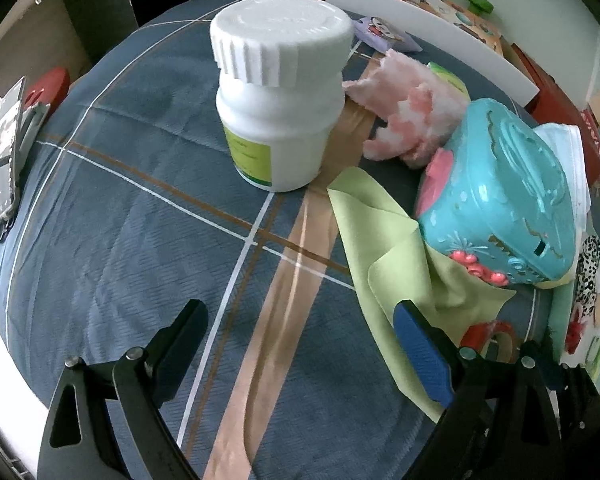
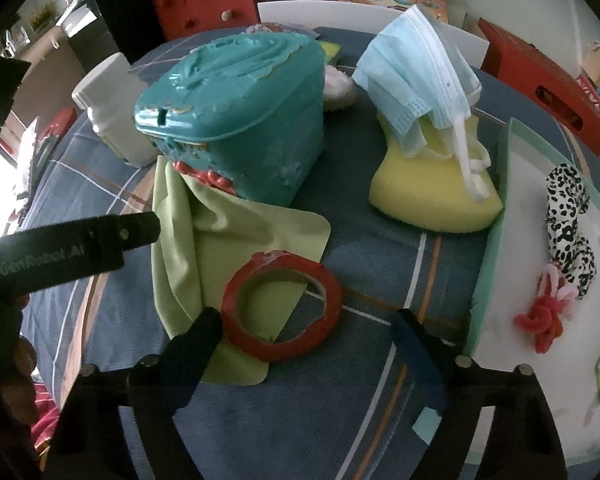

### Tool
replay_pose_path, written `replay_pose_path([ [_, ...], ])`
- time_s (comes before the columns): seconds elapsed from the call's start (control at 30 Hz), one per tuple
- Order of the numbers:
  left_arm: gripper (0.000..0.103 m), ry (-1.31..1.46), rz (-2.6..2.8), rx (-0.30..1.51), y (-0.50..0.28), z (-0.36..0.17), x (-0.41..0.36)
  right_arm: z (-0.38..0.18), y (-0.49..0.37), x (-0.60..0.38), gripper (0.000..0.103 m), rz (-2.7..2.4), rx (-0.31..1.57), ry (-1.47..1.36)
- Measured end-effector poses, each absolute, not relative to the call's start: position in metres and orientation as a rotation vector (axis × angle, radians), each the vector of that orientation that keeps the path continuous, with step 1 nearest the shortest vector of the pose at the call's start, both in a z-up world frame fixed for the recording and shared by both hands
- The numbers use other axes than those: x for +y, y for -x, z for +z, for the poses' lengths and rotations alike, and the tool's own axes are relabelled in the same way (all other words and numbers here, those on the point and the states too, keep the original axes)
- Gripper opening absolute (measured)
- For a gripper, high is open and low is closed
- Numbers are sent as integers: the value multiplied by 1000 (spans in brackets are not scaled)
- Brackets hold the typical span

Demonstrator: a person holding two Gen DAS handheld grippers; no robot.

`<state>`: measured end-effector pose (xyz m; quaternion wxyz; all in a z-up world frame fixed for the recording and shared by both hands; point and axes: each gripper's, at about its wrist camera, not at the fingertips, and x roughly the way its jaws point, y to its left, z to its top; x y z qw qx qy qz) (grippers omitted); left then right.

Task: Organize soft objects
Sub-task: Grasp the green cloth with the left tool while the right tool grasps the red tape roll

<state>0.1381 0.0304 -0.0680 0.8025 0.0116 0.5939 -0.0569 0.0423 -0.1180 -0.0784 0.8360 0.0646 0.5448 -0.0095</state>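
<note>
A light green cloth (image 1: 384, 248) lies on the blue plaid bedspread, partly under a teal plastic box (image 1: 504, 196); it also shows in the right wrist view (image 2: 224, 240). My left gripper (image 1: 300, 320) is open and empty, its right finger over the cloth's edge. My right gripper (image 2: 308, 332) is open and empty, just behind a red tape roll (image 2: 284, 308) that rests on the cloth. A blue face mask (image 2: 416, 76) lies on a yellow sponge (image 2: 432, 184). A pink fluffy cloth (image 1: 408, 116) lies behind the box. A leopard-print scrunchie (image 2: 568, 224) and a red and pink hair tie (image 2: 544, 316) lie in the tray.
A white pill bottle (image 1: 280, 92) stands upright mid-bed. The teal box (image 2: 236, 124) stands left of the sponge. A green-rimmed white tray (image 2: 496, 208) is at right. A phone (image 1: 6, 152) lies at the left edge. A white board (image 1: 432, 28) and red boxes stand behind.
</note>
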Motion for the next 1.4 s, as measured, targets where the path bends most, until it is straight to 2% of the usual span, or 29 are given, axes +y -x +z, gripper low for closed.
replay_pose_path([
  [0.3,94,-31,-122,1273,-138,-67,28,-76,-52,-114,77,-1,1141,-144],
  [0.53,94,-38,-133,1266,-139,-63,23,-73,-53,-115,61,20,1131,-181],
  [1.1,94,-76,-176,1290,-134,-68,-7,-59,-45,-149,61,-42,1091,-224],
  [1.17,92,-72,-193,1295,-134,-69,-11,-53,-43,-153,61,-50,1076,-223],
  [1.4,62,-103,-252,1287,-128,-69,-33,-36,-38,-166,61,-77,1025,-228],
])
